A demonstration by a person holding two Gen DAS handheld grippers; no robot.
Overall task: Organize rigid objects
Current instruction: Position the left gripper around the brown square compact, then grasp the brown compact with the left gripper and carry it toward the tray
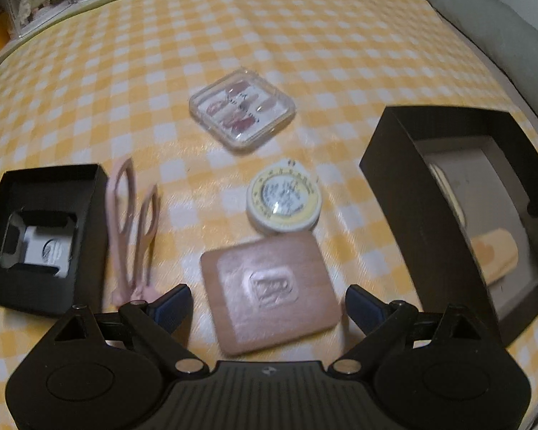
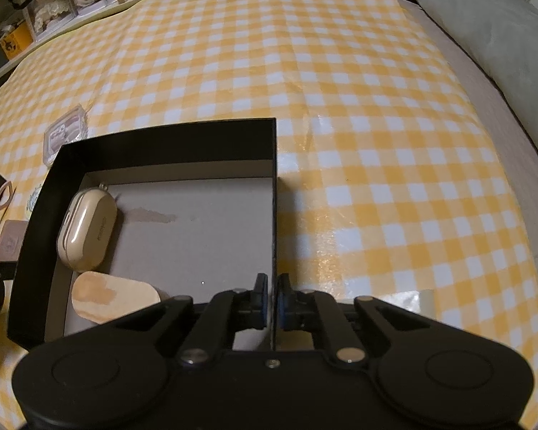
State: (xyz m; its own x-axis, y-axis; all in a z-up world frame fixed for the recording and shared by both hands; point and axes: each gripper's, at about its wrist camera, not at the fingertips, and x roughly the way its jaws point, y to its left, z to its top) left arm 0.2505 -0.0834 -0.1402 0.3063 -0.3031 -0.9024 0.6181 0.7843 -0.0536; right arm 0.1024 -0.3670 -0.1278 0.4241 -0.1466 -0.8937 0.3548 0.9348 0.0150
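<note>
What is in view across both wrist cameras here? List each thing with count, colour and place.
tablecloth: one, yellow-white check, under everything
large box: one, black, right side
earbud case: one, cream, inside large box
oval piece: one, tan, inside large box
small box: one, black, left
scissors: one, pink, beside small box
clear case: one, centre
round tin: one, yellow-white
flat pad: one, brown, near
left gripper: open around pad
right gripper: shut on box wall

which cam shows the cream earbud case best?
Right wrist: the glossy cream oval earbud case lies unobstructed inside the large black box, by its left wall. Left wrist shows only a blurred sliver of it behind the box wall.
</note>
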